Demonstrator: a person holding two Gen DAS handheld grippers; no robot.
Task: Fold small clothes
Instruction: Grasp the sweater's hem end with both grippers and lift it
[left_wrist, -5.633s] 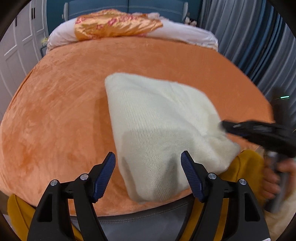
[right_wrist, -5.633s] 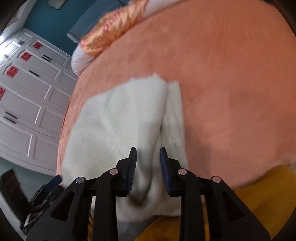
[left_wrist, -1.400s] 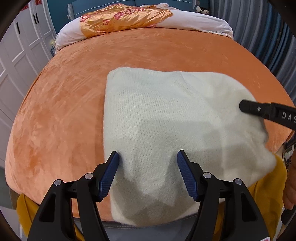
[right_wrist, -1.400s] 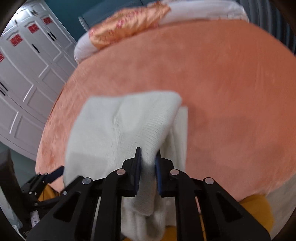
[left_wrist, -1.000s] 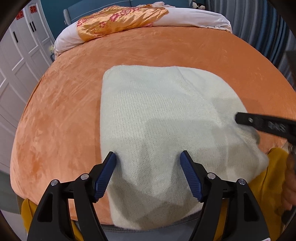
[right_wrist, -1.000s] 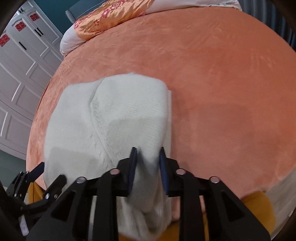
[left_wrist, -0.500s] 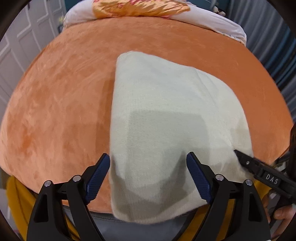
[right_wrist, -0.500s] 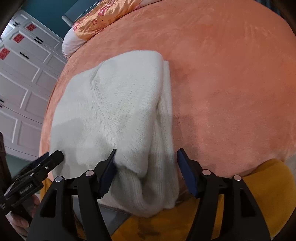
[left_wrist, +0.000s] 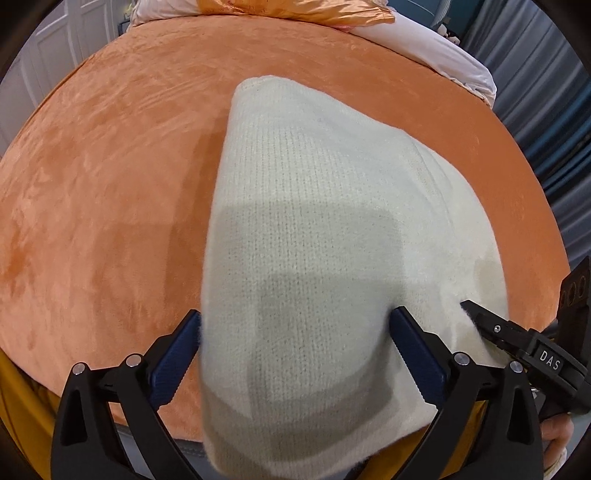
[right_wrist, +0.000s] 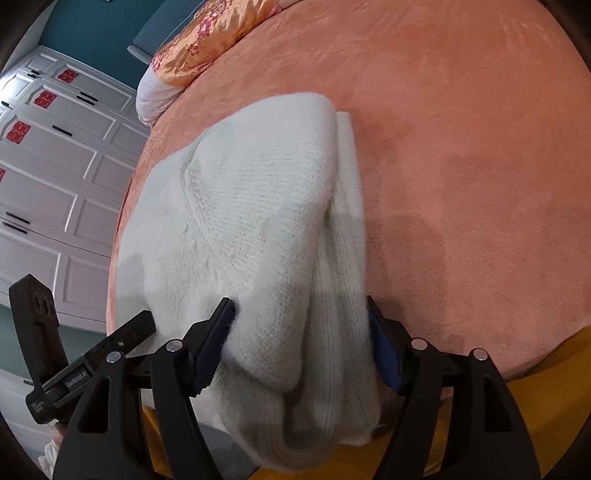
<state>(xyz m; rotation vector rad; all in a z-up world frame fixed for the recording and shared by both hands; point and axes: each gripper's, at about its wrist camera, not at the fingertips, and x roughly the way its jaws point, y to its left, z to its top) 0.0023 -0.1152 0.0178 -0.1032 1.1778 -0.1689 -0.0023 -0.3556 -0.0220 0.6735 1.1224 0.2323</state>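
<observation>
Left wrist view showed the left gripper (left_wrist: 295, 345) nearest the lens, its blue-padded jaws having just been opening to their widest, straddling the near end of the folded cream knitted sweater (left_wrist: 325, 236); the left pad lay at the fabric's edge, but nothing was pinched. To the right, the right gripper's black tip reached onto the sweater's near corner. Right wrist view showed the right gripper (right_wrist: 301, 345) also spread, its jaws having just been opening, with the thick folded edge of the sweater (right_wrist: 258, 221) bulging between the pads; whether they still pressed it could not be told. Beyond, the sweater lay on the orange plush bedspread (left_wrist: 110, 177), near the bed's front edge. Farthest off sat an orange satin floral pillow (right_wrist: 207, 40) and white wardrobe doors (right_wrist: 55, 166).
</observation>
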